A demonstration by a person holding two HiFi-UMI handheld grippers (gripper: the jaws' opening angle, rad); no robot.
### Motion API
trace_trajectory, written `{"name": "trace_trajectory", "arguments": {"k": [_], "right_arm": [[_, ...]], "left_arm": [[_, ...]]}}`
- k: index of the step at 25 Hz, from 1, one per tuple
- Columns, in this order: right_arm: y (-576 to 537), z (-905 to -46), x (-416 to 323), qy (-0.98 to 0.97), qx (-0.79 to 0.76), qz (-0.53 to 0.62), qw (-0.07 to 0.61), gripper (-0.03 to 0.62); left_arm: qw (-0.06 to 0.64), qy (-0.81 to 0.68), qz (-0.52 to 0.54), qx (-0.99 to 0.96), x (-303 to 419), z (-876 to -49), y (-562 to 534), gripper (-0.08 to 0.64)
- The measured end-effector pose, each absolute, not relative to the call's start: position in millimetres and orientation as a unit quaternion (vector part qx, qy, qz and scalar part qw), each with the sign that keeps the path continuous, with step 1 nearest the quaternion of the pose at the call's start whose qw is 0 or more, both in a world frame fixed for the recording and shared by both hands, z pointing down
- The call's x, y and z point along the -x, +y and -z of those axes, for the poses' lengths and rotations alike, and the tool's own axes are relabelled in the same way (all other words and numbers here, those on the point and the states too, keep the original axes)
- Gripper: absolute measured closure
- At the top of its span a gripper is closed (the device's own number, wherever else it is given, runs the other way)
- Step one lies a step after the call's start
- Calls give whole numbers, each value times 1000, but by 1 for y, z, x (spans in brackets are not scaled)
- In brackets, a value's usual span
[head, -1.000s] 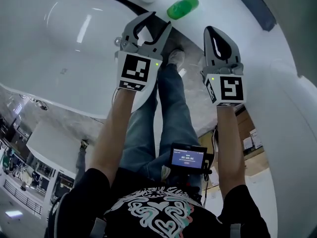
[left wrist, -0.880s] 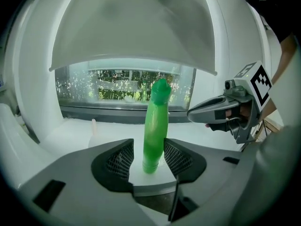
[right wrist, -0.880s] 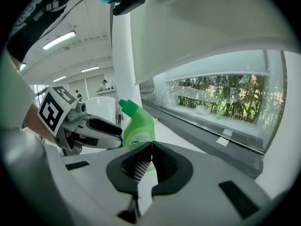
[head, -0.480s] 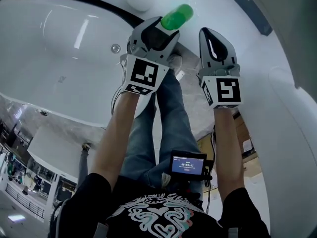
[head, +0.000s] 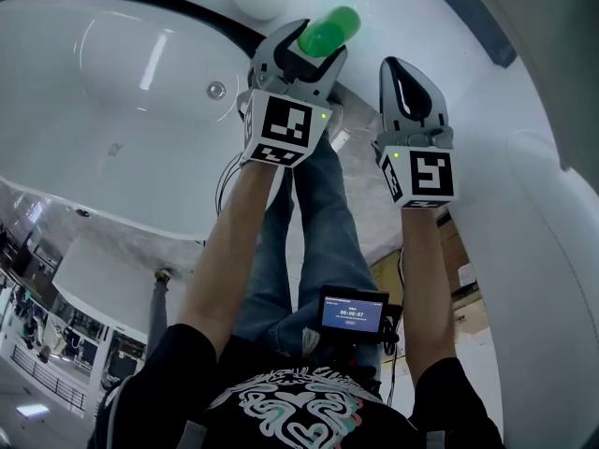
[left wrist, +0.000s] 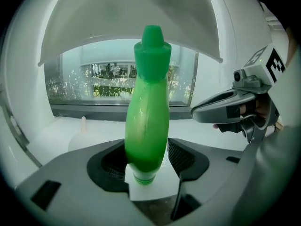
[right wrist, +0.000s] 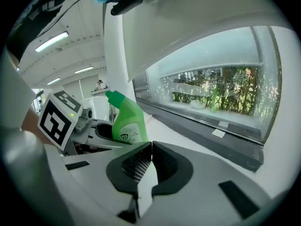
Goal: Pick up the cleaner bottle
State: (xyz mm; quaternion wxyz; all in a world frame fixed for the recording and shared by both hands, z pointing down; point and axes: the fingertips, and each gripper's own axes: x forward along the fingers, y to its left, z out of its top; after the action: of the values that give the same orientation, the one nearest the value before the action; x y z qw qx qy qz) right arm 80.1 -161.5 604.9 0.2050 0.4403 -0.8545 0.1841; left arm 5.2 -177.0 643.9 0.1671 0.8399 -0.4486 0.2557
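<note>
- The bottle [left wrist: 146, 121] is bright green plastic all over, cap included.
- From the left gripper view I see it edge on. The body is slim, swells a little at mid height, narrows to a shoulder and ends in a blunt cap.
- From the right gripper view I see its broad side [right wrist: 126, 124]. The body is flat and wide, the neck leans left, and low on the face is a pale label whose print is too small for me to read.
- It stands upright on a white ledge [left wrist: 94, 131], at the far end of the scene, right of the tub [head: 112, 82]. A long window [right wrist: 211, 93] runs behind it.
- My left gripper [left wrist: 148, 158] has the lower body of the bottle between its jaws, and they are opening. They are spread wide, one dark ribbed pad on each side. The left pad lies close along the bottle, but I see no squeeze on it.
- In the head view that gripper [head: 314, 37] reaches farthest, and the green top [head: 329, 32] pokes out past it.
- My right gripper [right wrist: 151, 147] is empty, its pads meeting at the tips. It hangs just right of the left gripper and the bottle, not touching either.
</note>
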Motion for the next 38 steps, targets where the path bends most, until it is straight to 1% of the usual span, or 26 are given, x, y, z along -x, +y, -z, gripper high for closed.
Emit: {"name": "trace_trajectory", "arguments": {"k": [15, 22, 38], "right_arm": [[-162, -613, -79, -851, -445, -195, 199, 565], [-163, -614, -83, -848, -450, -196, 199, 565], [-164, -621, -83, -847, -449, -203, 197, 565]], "left_arm": [[159, -455, -245, -841, -22, -654, -200, 319], [143, -465, -231, -843, -26, -651, -209, 319], [164, -490, -238, -822, -27, -666, -216, 322]]}}
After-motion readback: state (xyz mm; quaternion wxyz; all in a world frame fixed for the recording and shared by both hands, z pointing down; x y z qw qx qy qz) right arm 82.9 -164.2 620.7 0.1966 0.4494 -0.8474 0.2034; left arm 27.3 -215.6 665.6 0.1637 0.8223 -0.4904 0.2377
